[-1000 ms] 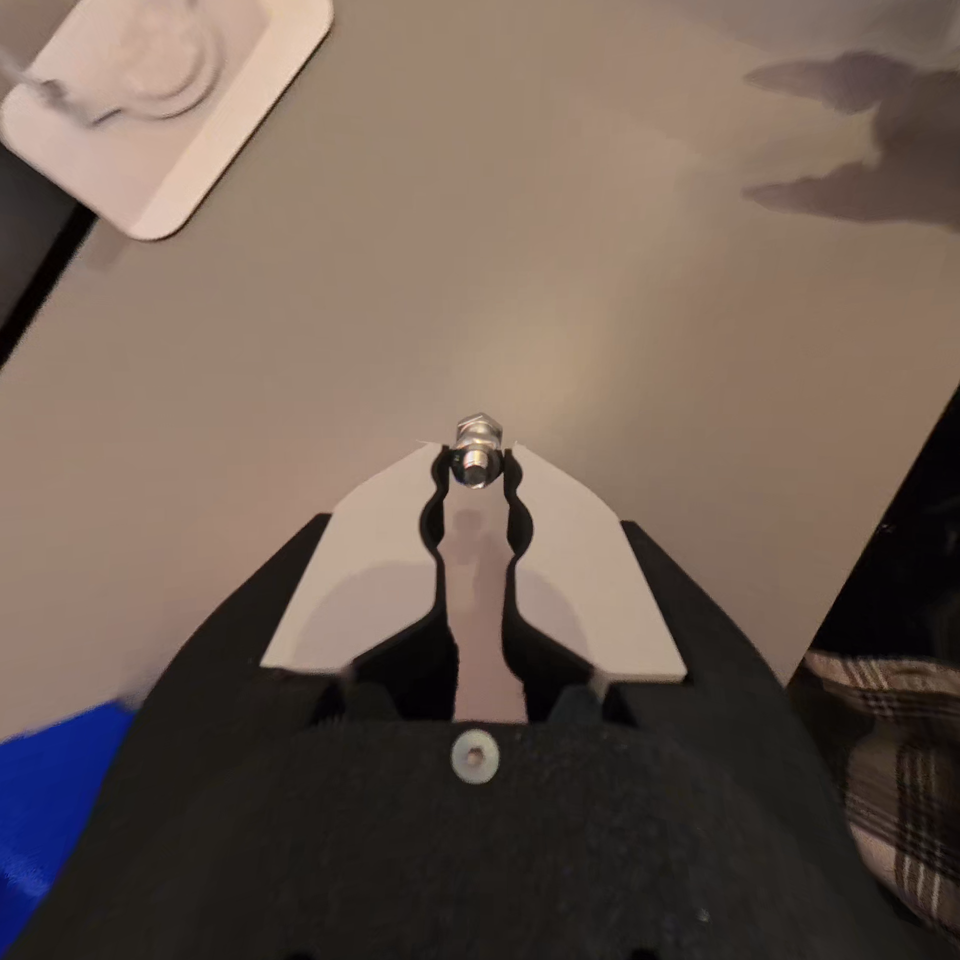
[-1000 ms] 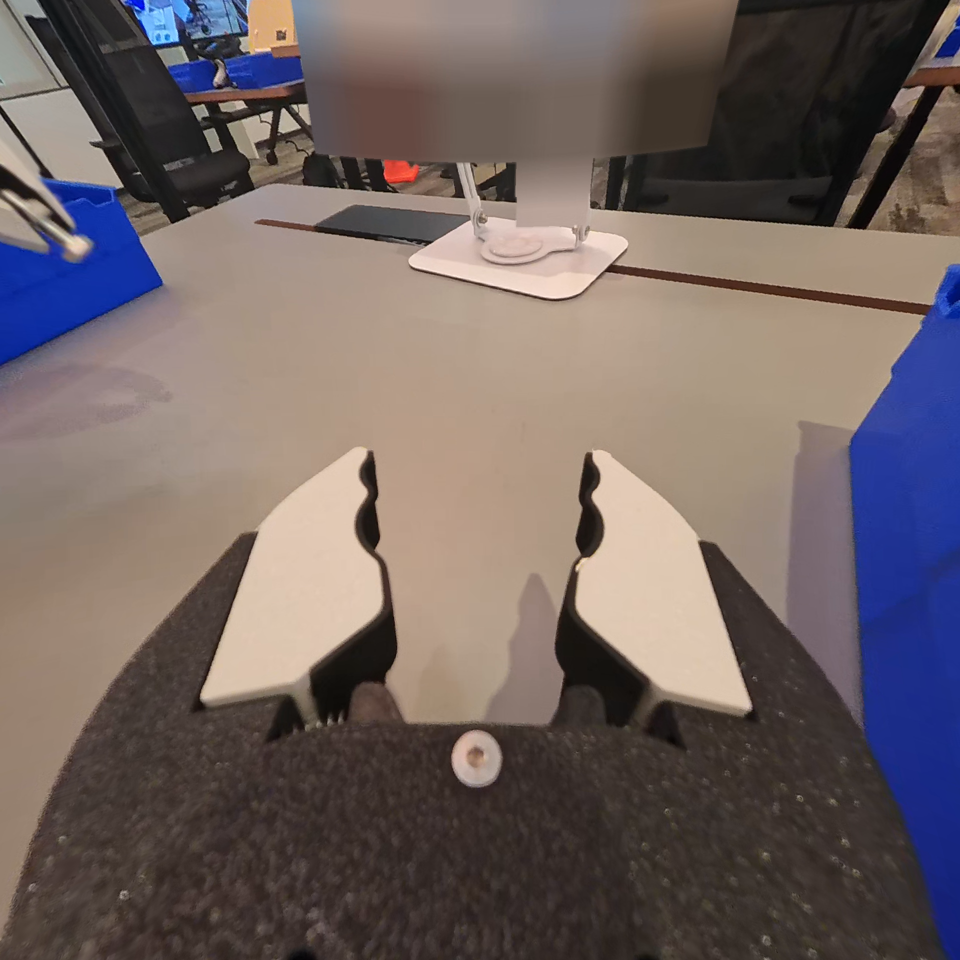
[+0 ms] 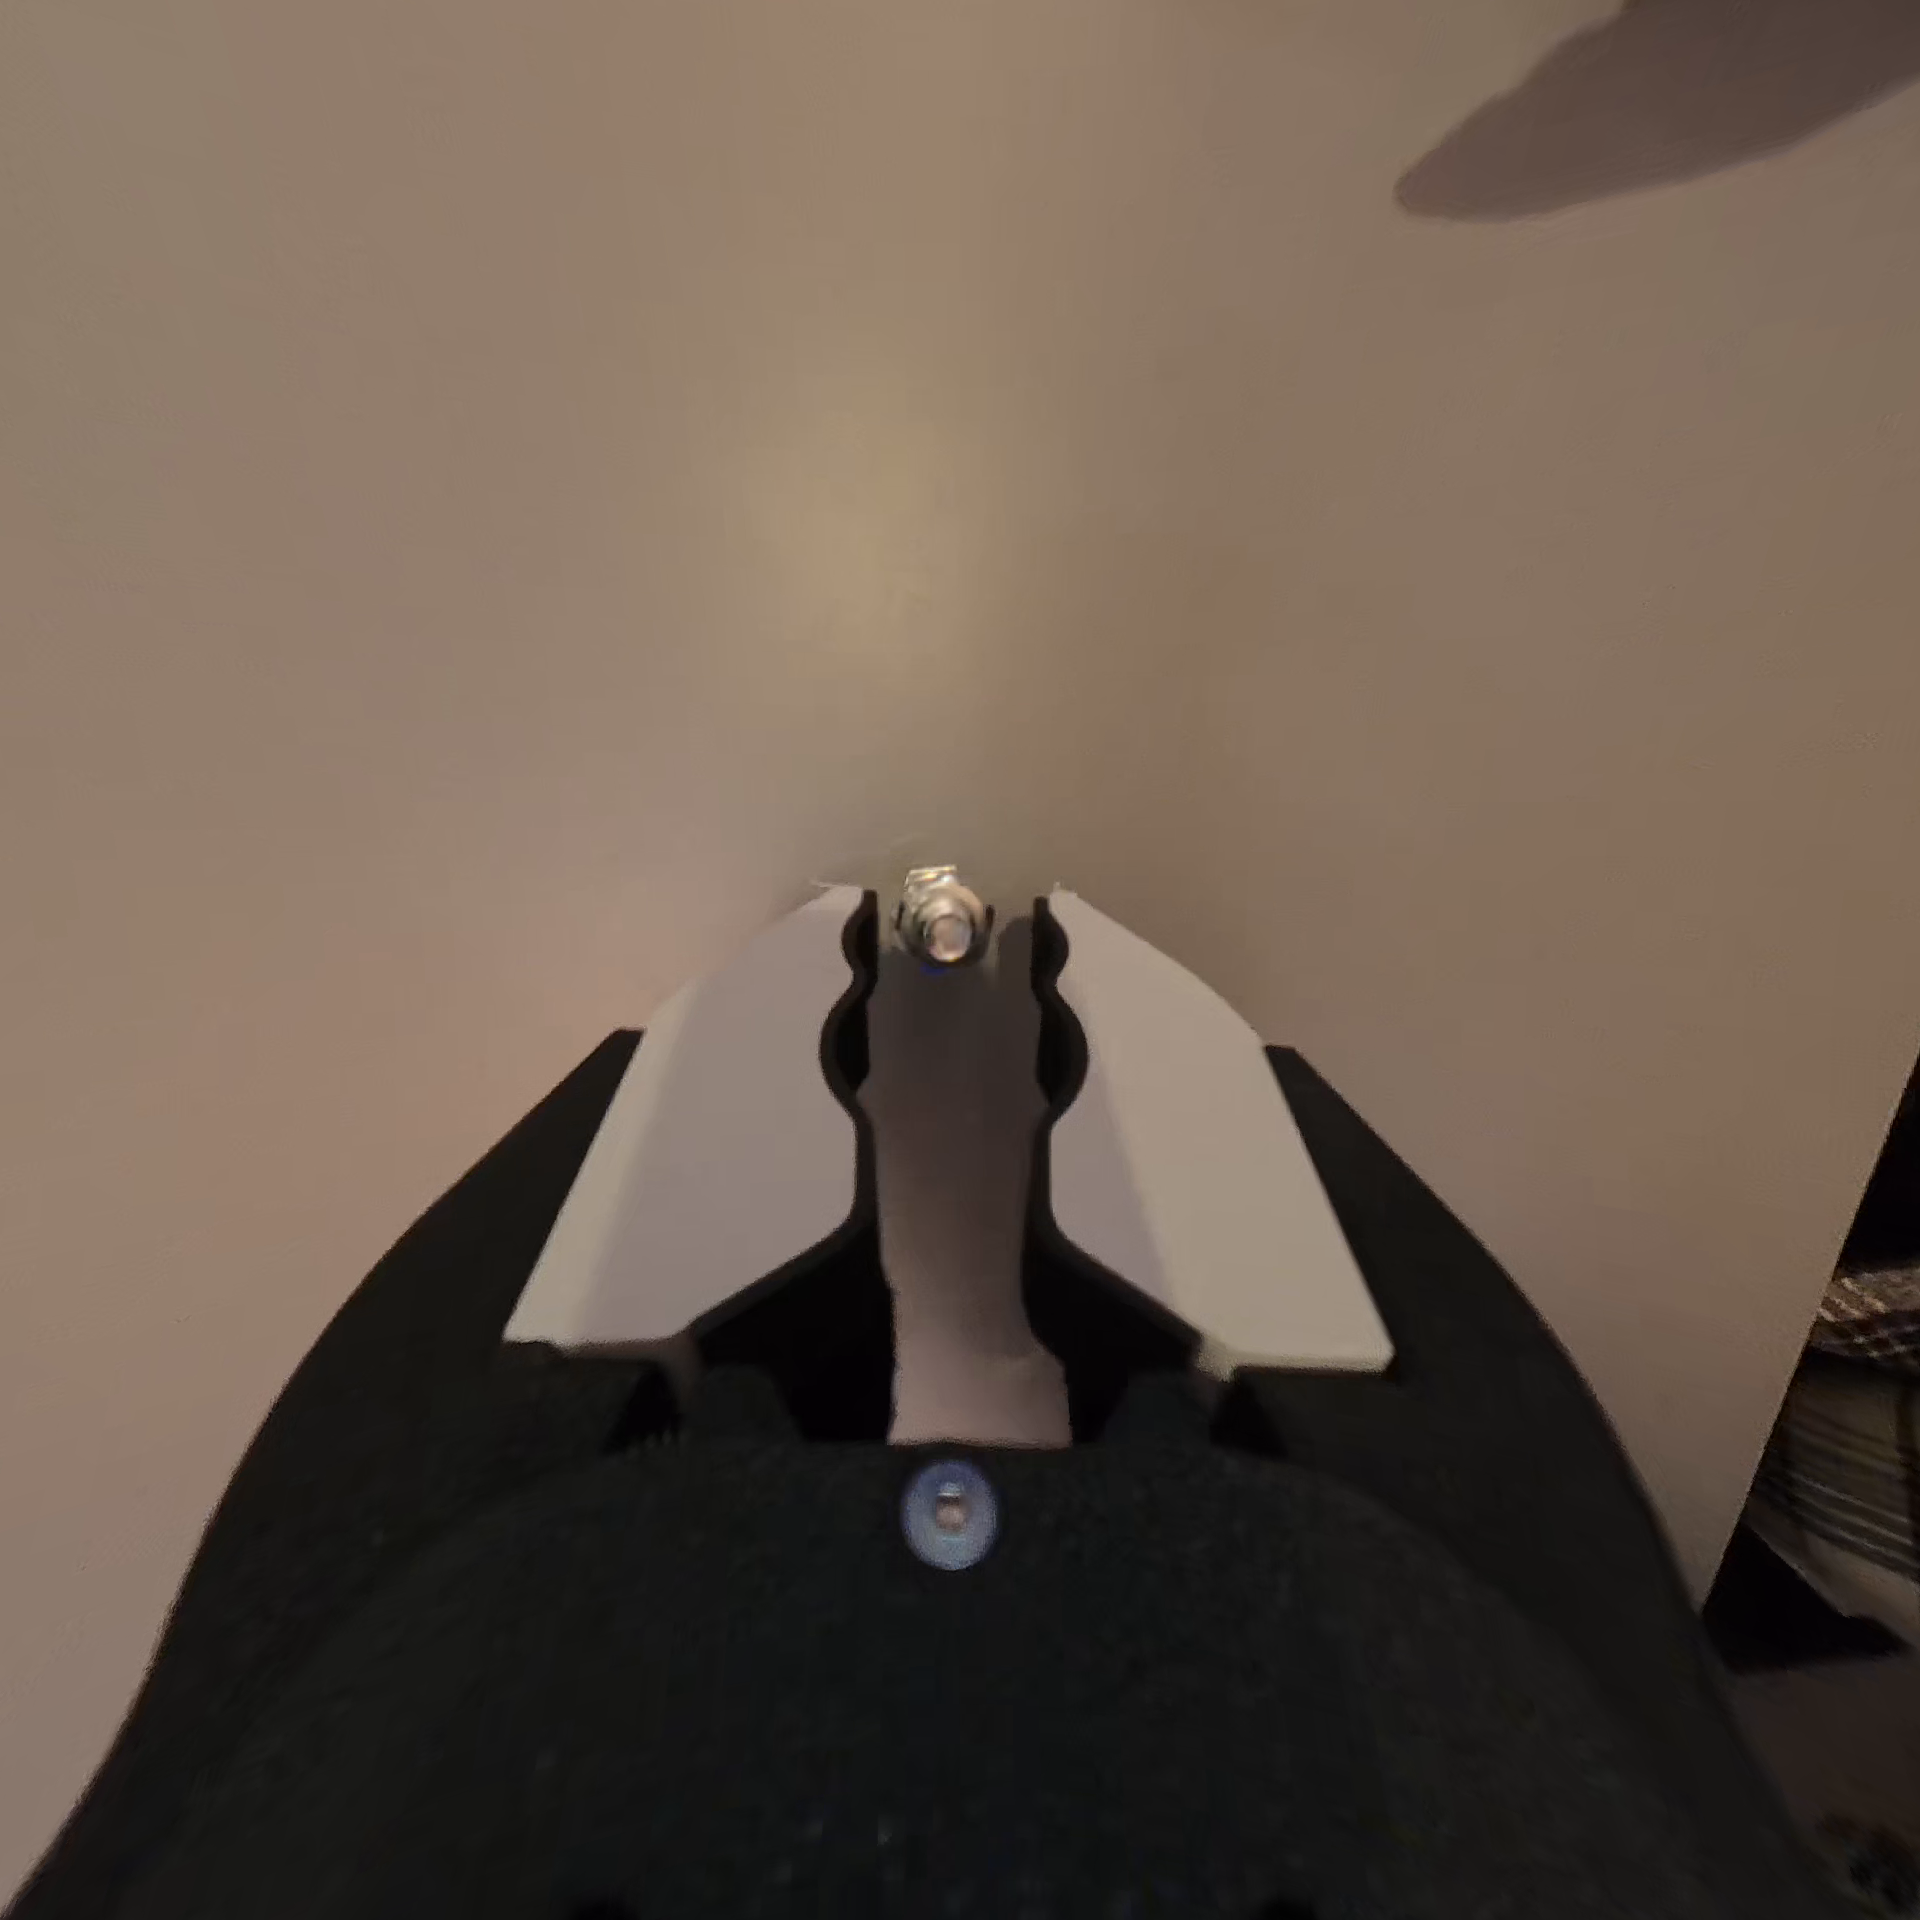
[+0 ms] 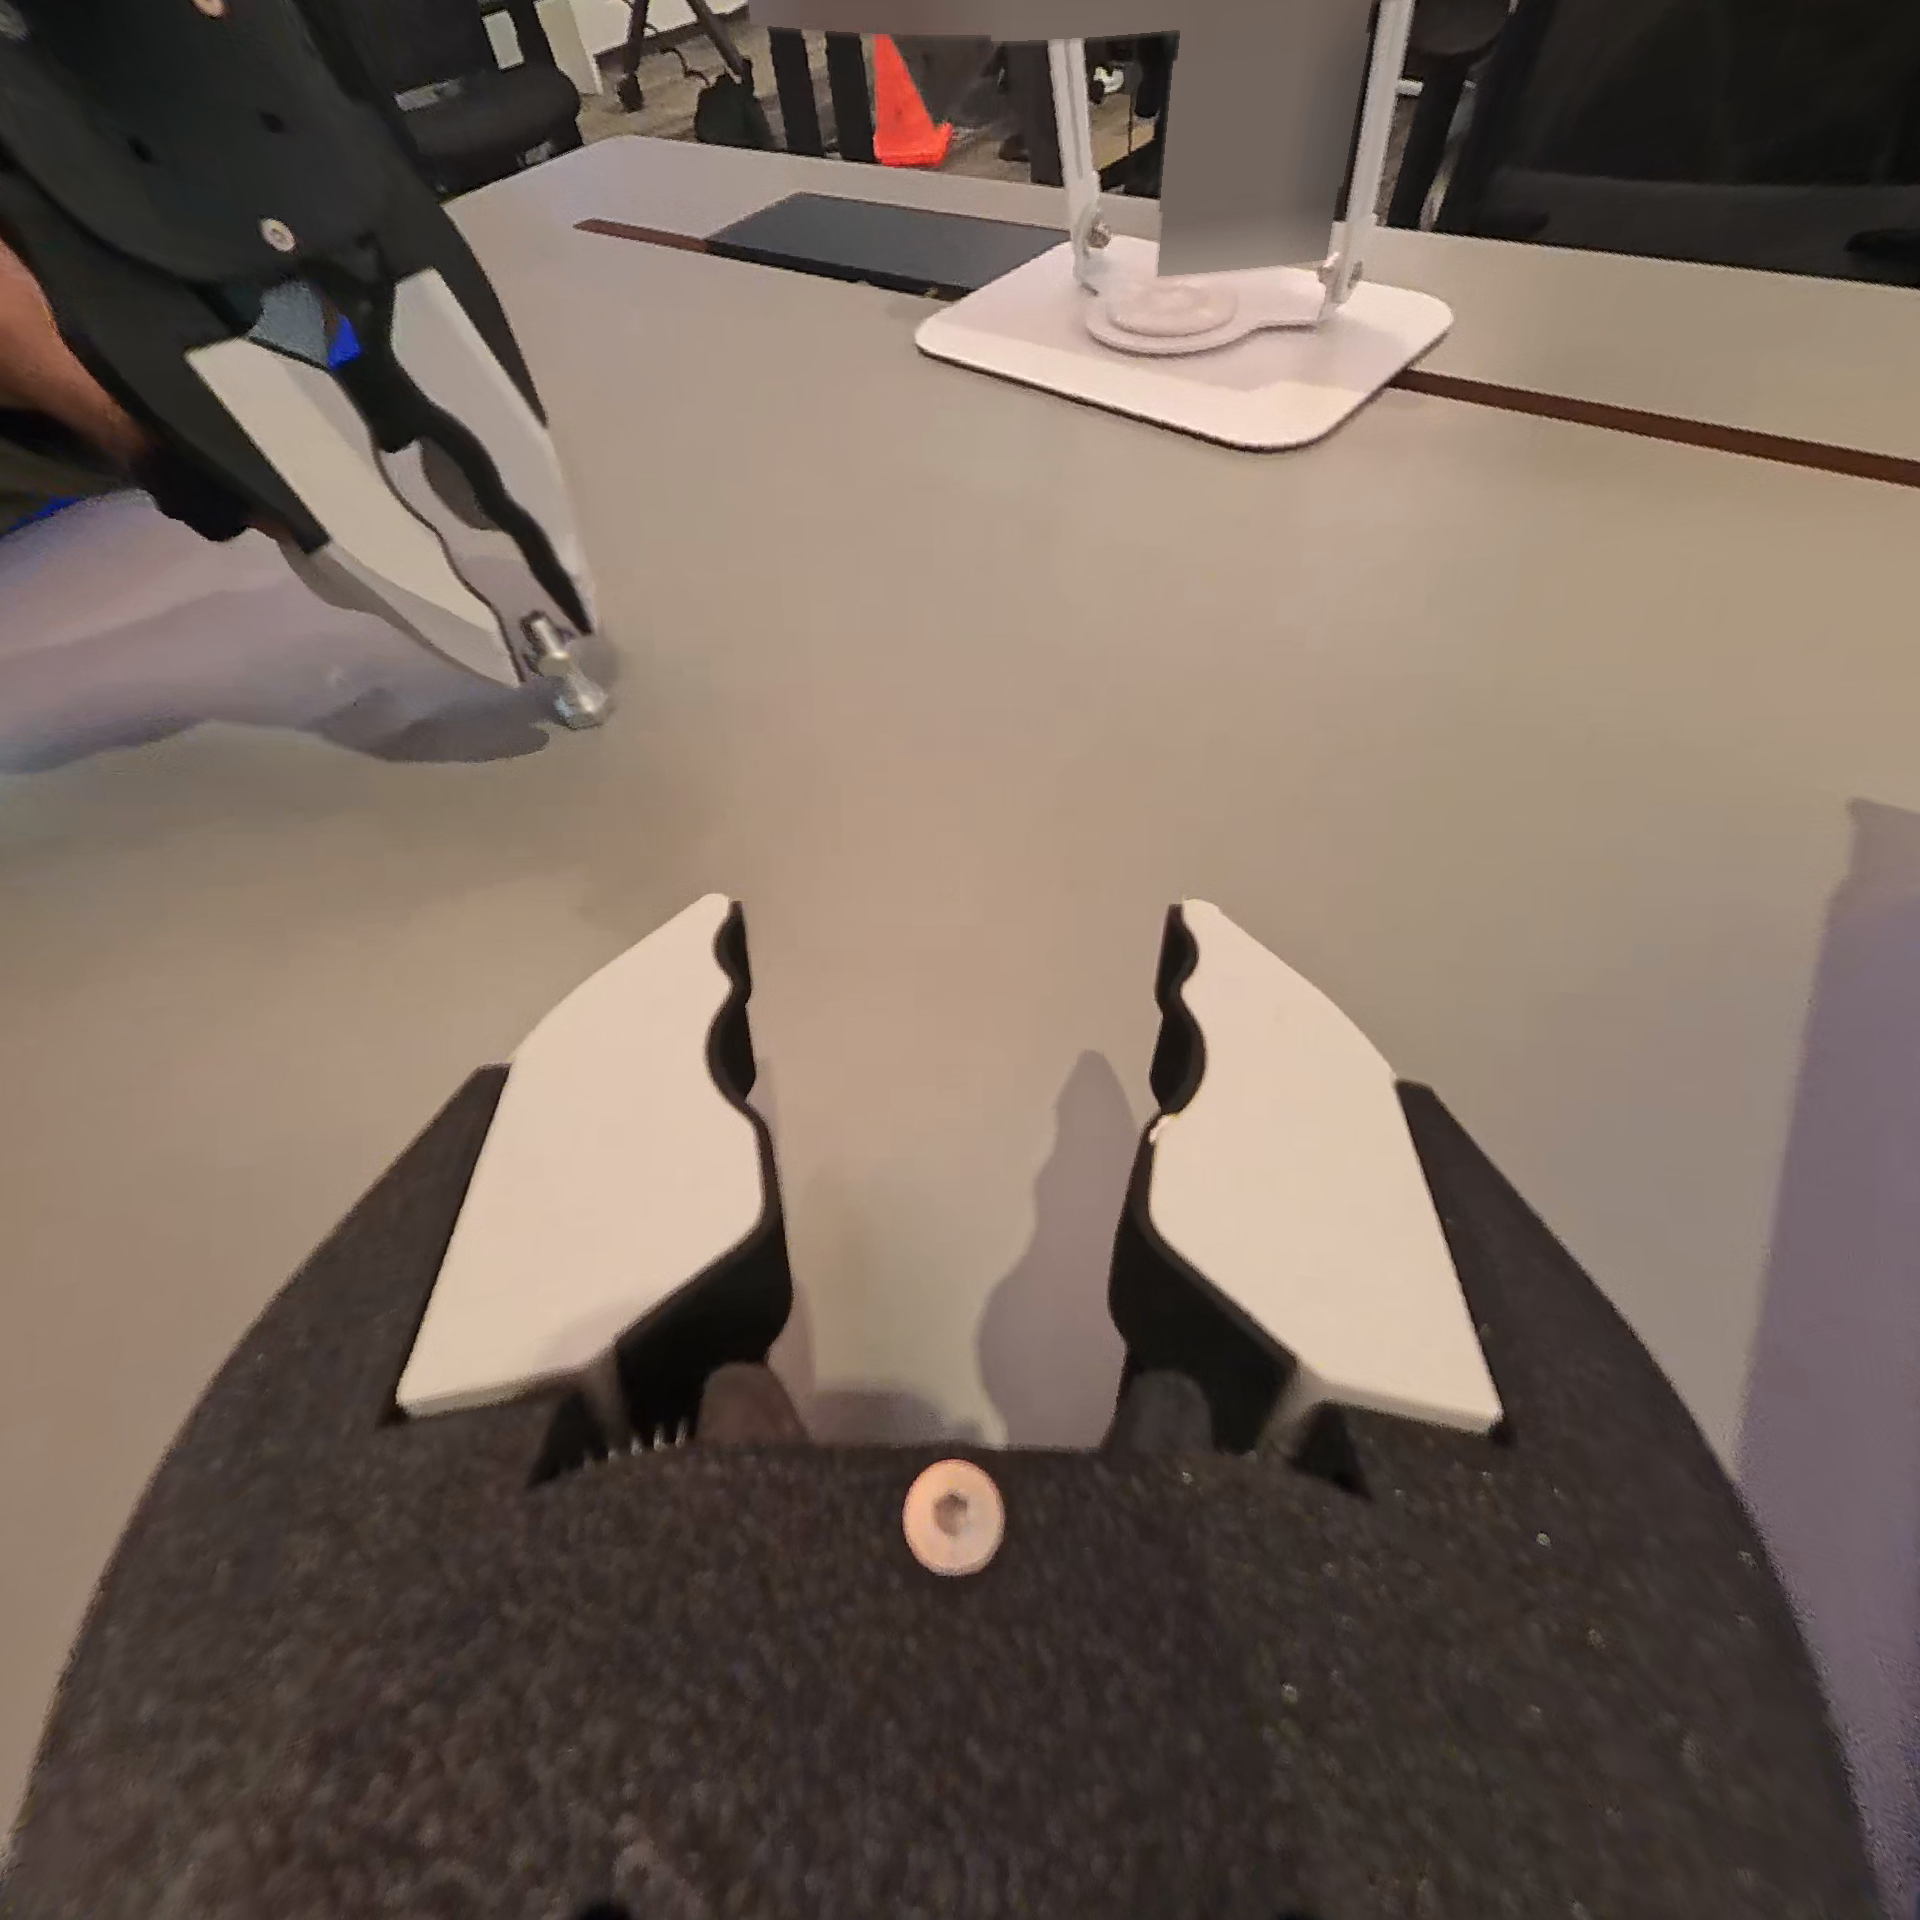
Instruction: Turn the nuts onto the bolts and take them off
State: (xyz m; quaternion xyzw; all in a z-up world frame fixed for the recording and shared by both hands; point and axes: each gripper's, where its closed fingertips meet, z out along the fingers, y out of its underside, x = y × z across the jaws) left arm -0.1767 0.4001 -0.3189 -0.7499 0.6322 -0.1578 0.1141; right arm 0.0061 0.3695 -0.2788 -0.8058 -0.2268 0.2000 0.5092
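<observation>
A small silver bolt (image 3: 940,930) stands on the grey table (image 3: 935,520), its wider end down and its shaft pointing up at my left gripper (image 3: 948,914). The left jaws are slightly apart around the shaft, with a gap showing on the right side. In the right wrist view the left gripper (image 4: 545,649) comes down steeply from the left onto the bolt (image 4: 569,686). My right gripper (image 4: 956,914) is open and empty, low over the table (image 4: 935,623), to the near right of the bolt.
A white stand base (image 4: 1195,353) and a flat black panel (image 4: 883,244) sit at the back of the table. An orange cone (image 4: 904,114) and chairs stand beyond it. The table edge (image 3: 1818,1247) runs along the right of the left wrist view, with plaid cloth (image 3: 1870,1340) beyond it. To the white stand base (image 4: 1195,353): left tips about 30 cm, right tips about 35 cm.
The left gripper has come down to the table with the bolt and its jaws have opened slightly. The right gripper has turned left, so the left gripper now shows in its view.
</observation>
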